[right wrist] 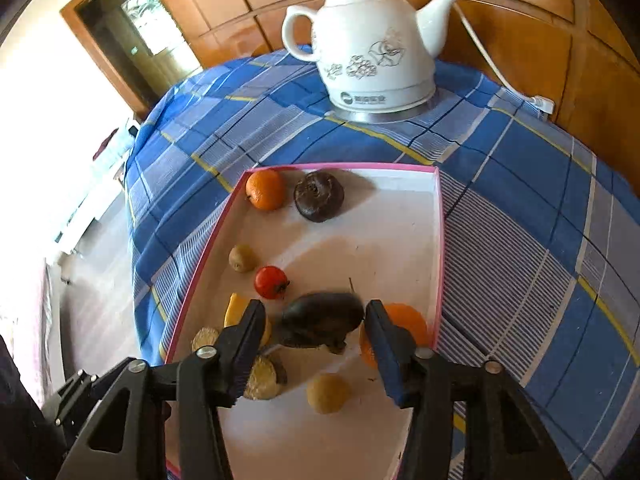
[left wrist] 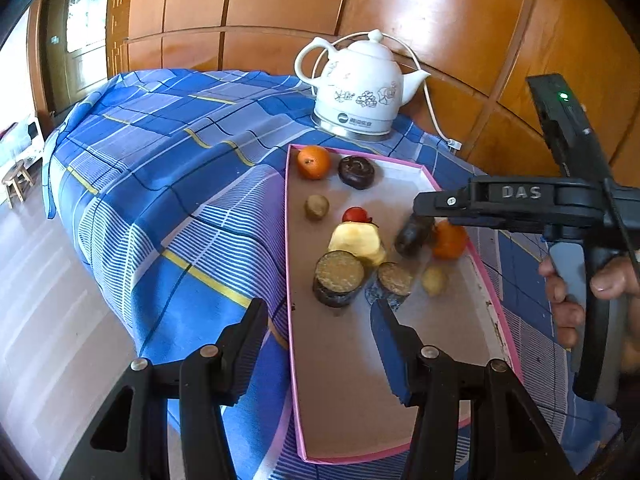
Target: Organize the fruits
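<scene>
Glossy white ceramic kettle (right wrist: pixel 372 48) on a brushed metal base. Checked blue cloth (left wrist: pixel 168 184), matt and woven, covers the counter. The tray (right wrist: pixel 439 240) looks like matt cardboard with a pink rim. Wall panels (left wrist: pixel 440 8) are varnished, shiny wood. Each gripper is matt black plastic; the fingers (right wrist: pixel 386 344) carry ribbed blue pads.

Behind the bench stands a wall of glossy orange-brown wooden panels (left wrist: pixel 420 20) that reflect bright light. At the left is a wooden door with a glass pane (left wrist: pixel 86 8). The floor (left wrist: pixel 48 320) is pale, and a small wooden stool (left wrist: pixel 16 180) stands there.
</scene>
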The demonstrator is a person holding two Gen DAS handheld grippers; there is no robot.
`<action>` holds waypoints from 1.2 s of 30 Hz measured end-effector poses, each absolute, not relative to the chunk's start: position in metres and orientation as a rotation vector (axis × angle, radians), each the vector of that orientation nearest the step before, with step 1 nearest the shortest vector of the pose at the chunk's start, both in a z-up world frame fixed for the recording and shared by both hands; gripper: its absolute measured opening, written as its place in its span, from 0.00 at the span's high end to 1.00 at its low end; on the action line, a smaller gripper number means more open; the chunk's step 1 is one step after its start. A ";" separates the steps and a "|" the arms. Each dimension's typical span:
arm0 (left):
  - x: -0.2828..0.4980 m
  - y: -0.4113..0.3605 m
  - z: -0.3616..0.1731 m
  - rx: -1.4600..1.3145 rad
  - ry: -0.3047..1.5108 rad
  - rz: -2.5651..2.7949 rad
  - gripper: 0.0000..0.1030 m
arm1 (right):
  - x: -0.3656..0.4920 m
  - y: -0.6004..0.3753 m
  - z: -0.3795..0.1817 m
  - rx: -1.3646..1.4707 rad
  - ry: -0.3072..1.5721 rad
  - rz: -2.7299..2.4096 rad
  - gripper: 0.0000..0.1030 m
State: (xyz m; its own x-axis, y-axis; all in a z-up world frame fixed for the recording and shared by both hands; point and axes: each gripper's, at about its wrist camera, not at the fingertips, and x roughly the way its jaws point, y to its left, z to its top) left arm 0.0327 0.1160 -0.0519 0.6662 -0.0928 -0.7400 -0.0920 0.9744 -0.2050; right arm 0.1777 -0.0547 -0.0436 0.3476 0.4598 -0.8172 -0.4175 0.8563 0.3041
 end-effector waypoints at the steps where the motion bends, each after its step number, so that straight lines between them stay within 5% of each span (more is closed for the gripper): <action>1: 0.033 0.116 -0.052 -0.237 0.845 -0.002 0.47 | 0.176 -0.056 -0.042 0.046 1.068 0.564 0.44; 16: 0.029 0.103 -0.045 -0.203 0.825 -0.008 0.46 | 0.137 -0.083 -0.043 0.051 1.031 0.504 0.44; 36: 0.010 0.087 -0.030 -0.162 0.753 0.013 0.27 | 0.062 -0.103 -0.038 -0.014 0.923 0.395 0.44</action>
State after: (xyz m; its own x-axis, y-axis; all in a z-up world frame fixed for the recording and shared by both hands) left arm 0.0101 0.0873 -0.0298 0.7303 -0.0459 -0.6816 -0.0698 0.9875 -0.1414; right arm 0.0621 -0.1030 -0.0379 0.5366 0.3258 -0.7784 -0.3379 0.9282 0.1556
